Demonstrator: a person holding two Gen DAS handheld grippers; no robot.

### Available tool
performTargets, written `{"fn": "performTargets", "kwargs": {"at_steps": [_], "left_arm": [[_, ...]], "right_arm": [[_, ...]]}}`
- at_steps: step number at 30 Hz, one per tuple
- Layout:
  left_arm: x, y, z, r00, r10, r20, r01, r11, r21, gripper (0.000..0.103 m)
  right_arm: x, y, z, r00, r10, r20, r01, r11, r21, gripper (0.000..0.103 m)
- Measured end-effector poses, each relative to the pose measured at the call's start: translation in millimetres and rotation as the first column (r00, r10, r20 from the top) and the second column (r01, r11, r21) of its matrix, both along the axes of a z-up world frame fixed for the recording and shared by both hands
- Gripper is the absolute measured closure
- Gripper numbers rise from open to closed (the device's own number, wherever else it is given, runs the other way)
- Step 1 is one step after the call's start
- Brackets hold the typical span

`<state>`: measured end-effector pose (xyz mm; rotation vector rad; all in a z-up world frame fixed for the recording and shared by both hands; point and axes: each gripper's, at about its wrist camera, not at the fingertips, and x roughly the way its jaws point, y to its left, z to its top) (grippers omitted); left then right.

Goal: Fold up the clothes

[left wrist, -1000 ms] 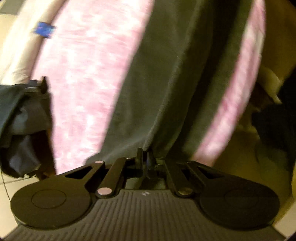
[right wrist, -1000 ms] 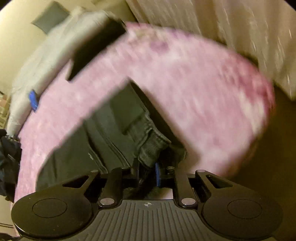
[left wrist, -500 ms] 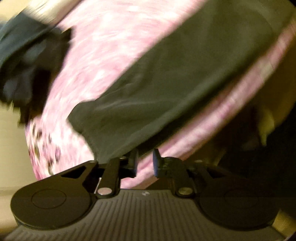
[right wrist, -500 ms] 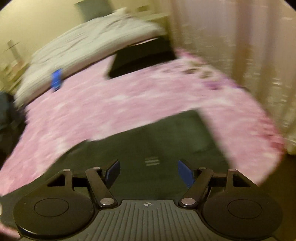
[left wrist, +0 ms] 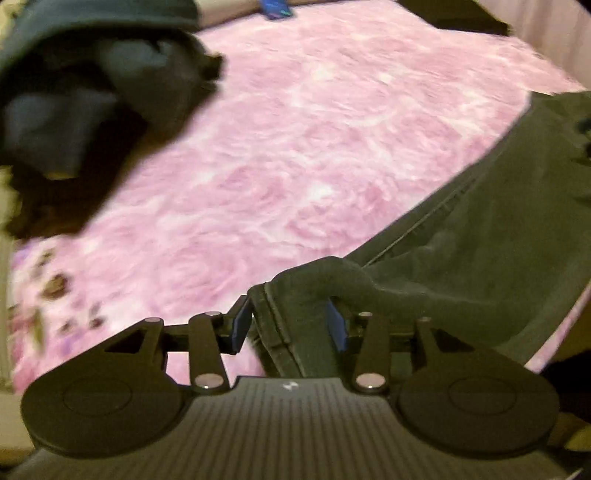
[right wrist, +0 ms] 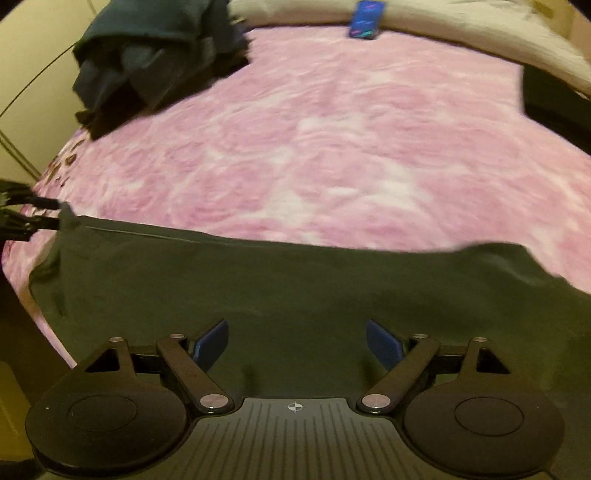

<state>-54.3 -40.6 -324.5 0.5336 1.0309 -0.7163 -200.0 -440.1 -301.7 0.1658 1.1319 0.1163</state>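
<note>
Dark grey trousers [right wrist: 295,288] lie flat along the near edge of a pink blanket [right wrist: 332,147]. My left gripper [left wrist: 290,325] is open, its blue pads on either side of the trousers' hem end [left wrist: 295,295], which bunches up between them. My right gripper [right wrist: 297,341] is open and empty just above the flat trousers. The left gripper's fingers also show at the far left of the right wrist view [right wrist: 40,212], at the trousers' corner.
A heap of dark clothes [right wrist: 155,62] lies at the blanket's far left corner and shows in the left wrist view [left wrist: 85,103]. A blue packet [right wrist: 365,18] rests on a cream duvet [right wrist: 461,26]. A dark folded item [right wrist: 554,103] sits far right.
Both grippers were shut on the trousers a second ago and have opened. The trousers now lie flat on the blanket. Both cameras swung to face across the bed.
</note>
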Motion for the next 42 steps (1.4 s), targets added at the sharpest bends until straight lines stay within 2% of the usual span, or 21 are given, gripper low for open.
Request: {"fn": "performTargets", "kwargs": {"at_steps": [1,2,3,6,9,13,17,18,21,24,27,28,29,30,31,33,36,38,41,42], "left_arm": [[6.5,2.7,-4.6,0.999,-0.018,-0.042,0.017,1.0,-0.016,0.07],[12.1,5.1,-8.6,0.996,-0.034,-0.089,0.031,0.999,-0.032,0.089],[13.3,7.6,-7.9,0.993,-0.041,-0.11,0.037,0.998,-0.044,0.096],[11.4,19.3,6.8,0.991,-0.049,-0.125,0.037,0.995,-0.093,0.097],[5.1,29.4,17.2,0.993,-0.041,-0.112,0.031,0.995,-0.091,0.097],[-11.8,40.5,17.0,0.992,0.012,-0.126,-0.016,0.999,-0.03,0.097],[-17.5,32.4,5.9,0.991,0.007,-0.133,-0.003,1.0,0.03,0.097],[-14.0,31.8,8.3,0.991,0.008,-0.133,-0.004,1.0,0.028,0.094],[-2.2,34.4,26.9,0.998,0.012,-0.063,-0.013,1.0,-0.012,0.085],[3.3,29.8,31.3,0.997,-0.069,-0.025,0.069,0.997,-0.03,0.069],[11.3,18.8,13.2,0.98,-0.183,-0.072,0.181,0.983,-0.037,0.066],[12.5,15.7,6.2,0.975,-0.203,-0.093,0.201,0.979,-0.03,0.066],[13.2,12.7,-0.5,0.969,-0.22,-0.111,0.219,0.975,-0.02,0.066],[12.8,11.3,-4.0,0.963,-0.237,-0.126,0.238,0.971,-0.012,0.078],[11.8,11.9,-4.4,0.959,-0.247,-0.137,0.248,0.969,-0.013,0.083],[6.5,16.1,5.4,0.959,-0.254,-0.125,0.252,0.967,-0.035,0.089],[1.7,21.0,26.1,0.976,-0.208,-0.061,0.203,0.976,-0.079,0.089],[5.1,20.7,28.9,0.989,-0.143,-0.032,0.139,0.985,-0.1,0.089],[13.4,11.8,5.7,0.994,-0.087,-0.068,0.084,0.995,-0.049,0.088],[15.3,9.3,-3.4,0.993,-0.079,-0.09,0.077,0.997,-0.02,0.084]], "right_arm": [[7.6,5.9,-4.5,1.0,0.004,-0.011,-0.004,1.0,0.003,0.018],[15.2,11.9,-8.9,1.0,0.008,-0.022,-0.008,1.0,0.005,0.018],[21.6,17.3,-12.2,0.999,0.013,-0.031,-0.013,1.0,0.007,0.018],[33.9,29.3,-15.9,0.998,0.04,-0.039,-0.041,0.999,-0.011,0.018],[40.5,35.0,-17.1,0.998,0.055,-0.038,-0.057,0.997,-0.056,0.018],[43.8,32.4,-14.9,0.998,0.049,-0.035,-0.051,0.996,-0.072,0.018],[46.7,40.2,-18.7,0.983,0.176,-0.05,-0.18,0.978,-0.108,0.018],[47.9,43.1,-18.2,0.972,0.229,-0.043,-0.233,0.964,-0.13,0.018],[54.3,49.3,-20.8,0.919,0.393,-0.041,-0.393,0.899,-0.194,0.018],[64.6,54.2,-28.1,0.848,0.526,-0.064,-0.525,0.821,-0.222,0.019],[74.5,59.0,-42.1,0.775,0.621,-0.12,-0.631,0.745,-0.217,0.021],[76.5,59.8,-47.8,0.755,0.64,-0.143,-0.655,0.726,-0.21,0.028],[77.9,59.9,-52.9,0.739,0.654,-0.165,-0.674,0.712,-0.197,0.049],[78.6,58.8,-55.5,0.735,0.654,-0.178,-0.678,0.711,-0.185,0.052],[79.0,57.2,-55.4,0.74,0.649,-0.179,-0.673,0.717,-0.181,0.057],[78.5,53.8,-52.5,0.752,0.635,-0.176,-0.659,0.731,-0.178,0.103],[78.1,51.1,-37.7,0.784,0.608,-0.123,-0.618,0.75,-0.235,0.103],[84.8,47.4,-32.4,0.83,0.553,-0.076,-0.551,0.788,-0.275,0.103],[94.5,43.5,-36.6,0.869,0.491,-0.07,-0.49,0.831,-0.263,0.103],[95.7,44.1,-37.3,0.874,0.481,-0.072,-0.482,0.836,-0.262,0.103]]}}
